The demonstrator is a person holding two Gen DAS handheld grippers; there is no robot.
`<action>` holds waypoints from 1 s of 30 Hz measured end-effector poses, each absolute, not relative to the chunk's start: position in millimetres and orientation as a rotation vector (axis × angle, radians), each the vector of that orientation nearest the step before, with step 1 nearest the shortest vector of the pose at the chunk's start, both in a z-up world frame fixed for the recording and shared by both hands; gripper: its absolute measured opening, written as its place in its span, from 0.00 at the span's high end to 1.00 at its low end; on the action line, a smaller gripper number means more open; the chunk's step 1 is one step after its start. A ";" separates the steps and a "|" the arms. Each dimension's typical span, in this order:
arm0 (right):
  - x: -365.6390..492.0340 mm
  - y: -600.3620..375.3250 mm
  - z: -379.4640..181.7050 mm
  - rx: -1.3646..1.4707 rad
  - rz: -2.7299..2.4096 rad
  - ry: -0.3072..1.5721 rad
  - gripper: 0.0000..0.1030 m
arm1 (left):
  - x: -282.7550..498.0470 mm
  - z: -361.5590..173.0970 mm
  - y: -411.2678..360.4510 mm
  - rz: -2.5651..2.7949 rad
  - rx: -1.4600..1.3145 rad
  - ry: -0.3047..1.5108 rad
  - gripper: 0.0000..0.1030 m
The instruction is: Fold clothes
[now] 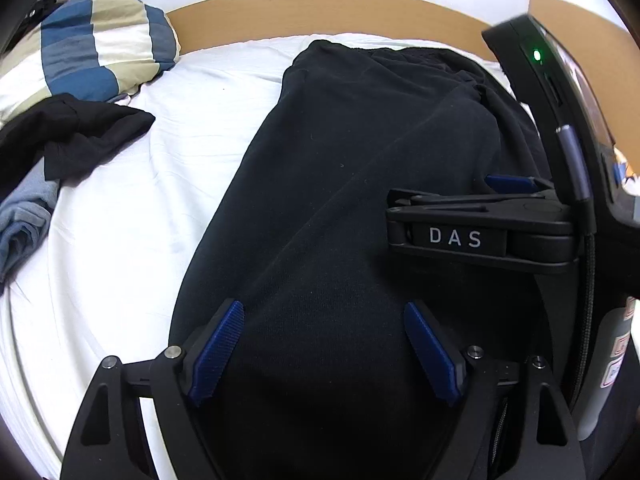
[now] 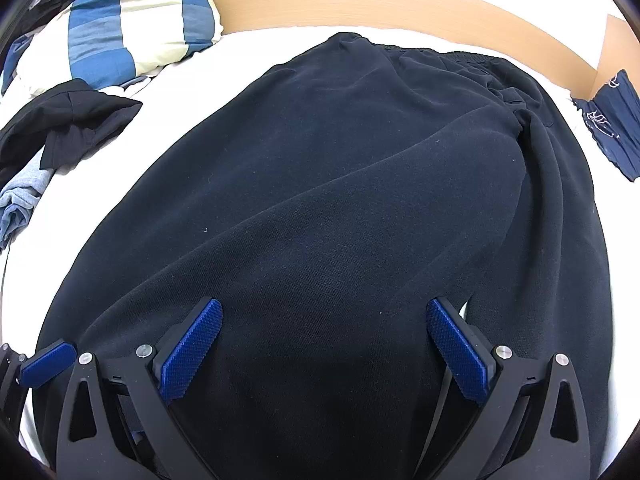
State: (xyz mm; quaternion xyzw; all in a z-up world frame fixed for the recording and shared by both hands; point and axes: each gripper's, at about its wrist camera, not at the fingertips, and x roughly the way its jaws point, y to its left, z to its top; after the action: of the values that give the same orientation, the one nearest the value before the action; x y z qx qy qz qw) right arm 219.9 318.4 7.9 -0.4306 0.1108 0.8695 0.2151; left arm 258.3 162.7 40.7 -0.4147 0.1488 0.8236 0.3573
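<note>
Dark navy, almost black sweatpants (image 2: 328, 152) lie lengthwise on the white bed sheet (image 1: 132, 200), with the elastic waistband (image 2: 400, 50) at the far end. The same sweatpants (image 1: 360, 140) fill the left wrist view. My left gripper (image 1: 324, 312) is open over the near part of the cloth, blue pads (image 1: 218, 348) wide apart and holding nothing. My right gripper (image 2: 325, 308) is also open over the cloth, a little further right. The right gripper's black body marked DAS (image 1: 480, 232) shows at the right of the left wrist view. Whether the fingers touch the cloth is unclear.
A blue and cream striped pillow (image 2: 132, 24) lies at the far left. A crumpled black garment (image 1: 72, 132) and a grey-blue one (image 1: 24, 220) sit left of the sweatpants. A navy garment (image 2: 612, 120) lies at the far right. A wooden bed frame (image 2: 360, 0) borders the mattress.
</note>
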 end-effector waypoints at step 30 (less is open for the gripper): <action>224.5 318.7 8.3 -1.195 2.412 0.308 0.00 | 259.6 41.6 161.8 2.107 -1.063 0.441 0.12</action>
State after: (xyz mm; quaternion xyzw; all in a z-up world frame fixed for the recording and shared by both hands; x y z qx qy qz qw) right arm 224.5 318.7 8.3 -0.4307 0.1110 0.8696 0.2145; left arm 259.6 161.8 41.6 -0.4126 0.1714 0.8181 0.3621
